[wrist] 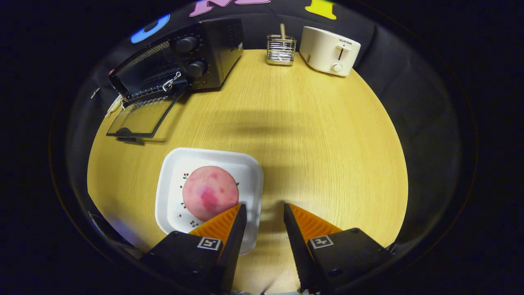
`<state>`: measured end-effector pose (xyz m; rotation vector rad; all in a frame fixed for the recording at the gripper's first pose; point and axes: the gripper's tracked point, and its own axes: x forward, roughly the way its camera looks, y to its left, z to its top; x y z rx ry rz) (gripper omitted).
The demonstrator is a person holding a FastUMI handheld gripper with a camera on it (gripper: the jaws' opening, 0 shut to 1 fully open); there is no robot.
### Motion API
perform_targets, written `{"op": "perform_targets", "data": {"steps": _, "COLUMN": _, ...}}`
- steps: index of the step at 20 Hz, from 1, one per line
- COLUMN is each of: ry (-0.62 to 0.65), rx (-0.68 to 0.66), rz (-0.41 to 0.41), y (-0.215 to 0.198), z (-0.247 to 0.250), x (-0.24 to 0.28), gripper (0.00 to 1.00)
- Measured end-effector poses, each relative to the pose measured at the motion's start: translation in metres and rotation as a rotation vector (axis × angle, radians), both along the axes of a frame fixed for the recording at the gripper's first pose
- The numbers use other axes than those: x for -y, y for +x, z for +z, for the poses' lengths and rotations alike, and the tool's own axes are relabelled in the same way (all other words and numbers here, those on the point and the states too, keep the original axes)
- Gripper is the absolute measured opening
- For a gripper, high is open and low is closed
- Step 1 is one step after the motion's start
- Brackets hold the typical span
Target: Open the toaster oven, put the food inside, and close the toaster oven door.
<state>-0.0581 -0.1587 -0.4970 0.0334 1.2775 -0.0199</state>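
Pale wood grain covers the round tabletop (319, 135), which carries everything here. Near the claw (265, 211) sits a square white plate (174, 172) with small red sprigs printed on it, and on that plate rests the food (210, 192), a round pinkish piece with darker red blotches. The claw is spread, with bare tabletop showing between its two fingers and nothing held. Its left finger (223, 225) lies over the plate's near right corner, its tip just at the food's lower right edge; whether it touches the food cannot be told. The right finger (309, 223) hangs over the wood, clear of the plate.

Beyond the plate, at the far left of the tabletop, stands the black toaster oven (204, 53) with two round knobs on its front panel. Its glass door (141, 116) is already open, swung down nearly flat toward the plate, and a wire rack (157, 92) shows at the mouth of the oven, with a small metal clip at the opening's right side.

At the far edge, well apart from the plate, stand a small wire basket (280, 51) with a wooden stick upright in it, and just right of it a cream pop-up toaster (329, 51).
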Motion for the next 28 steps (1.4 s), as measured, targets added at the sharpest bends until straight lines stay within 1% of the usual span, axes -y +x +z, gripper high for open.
{"op": "perform_targets", "data": {"steps": 1, "ry": 0.004, "rx": 0.003, "rz": -0.009, "y": 0.002, "z": 0.000, "x": -0.002, "gripper": 0.64}}
{"op": "perform_targets", "data": {"steps": 3, "ry": 0.008, "rx": -0.022, "rz": -0.021, "y": 0.001, "z": 0.000, "x": -0.002, "gripper": 0.60}}
{"op": "perform_targets", "data": {"steps": 4, "ry": 0.032, "rx": -0.029, "rz": -0.024, "y": 0.005, "z": 0.005, "x": -0.004, "gripper": 0.60}}
{"op": "perform_targets", "data": {"steps": 6, "ry": 0.064, "rx": -0.056, "rz": -0.050, "y": 0.005, "z": -0.001, "x": -0.009, "gripper": 0.35}}
{"op": "perform_targets", "data": {"steps": 7, "ry": 0.081, "rx": -0.077, "rz": -0.048, "y": 0.003, "z": 0.000, "x": -0.011, "gripper": 0.23}}
{"op": "perform_targets", "data": {"steps": 10, "ry": 0.120, "rx": -0.126, "rz": -0.063, "y": 0.003, "z": -0.004, "x": -0.010, "gripper": 0.21}}
{"op": "perform_targets", "data": {"steps": 11, "ry": 0.140, "rx": -0.135, "rz": -0.047, "y": 0.005, "z": -0.004, "x": -0.011, "gripper": 0.21}}
{"op": "perform_targets", "data": {"steps": 12, "ry": 0.148, "rx": -0.131, "rz": -0.070, "y": 0.003, "z": -0.002, "x": -0.012, "gripper": 0.21}}
{"op": "perform_targets", "data": {"steps": 13, "ry": 0.174, "rx": -0.134, "rz": -0.064, "y": 0.007, "z": -0.005, "x": -0.014, "gripper": 0.05}}
{"op": "perform_targets", "data": {"steps": 19, "ry": 0.310, "rx": -0.180, "rz": -0.119, "y": 0.007, "z": -0.004, "x": -0.012, "gripper": 0.05}}
{"op": "perform_targets", "data": {"steps": 21, "ry": 0.386, "rx": -0.207, "rz": -0.165, "y": 0.005, "z": -0.003, "x": -0.013, "gripper": 0.05}}
{"op": "perform_targets", "data": {"steps": 25, "ry": 0.575, "rx": -0.247, "rz": -0.327, "y": -0.011, "z": 0.007, "x": -0.020, "gripper": 0.05}}
{"op": "perform_targets", "data": {"steps": 27, "ry": 0.669, "rx": -0.226, "rz": -0.435, "y": -0.016, "z": 0.020, "x": -0.025, "gripper": 0.05}}
{"op": "perform_targets", "data": {"steps": 28, "ry": 0.695, "rx": -0.206, "rz": -0.483, "y": -0.019, "z": 0.024, "x": -0.025, "gripper": 0.05}}
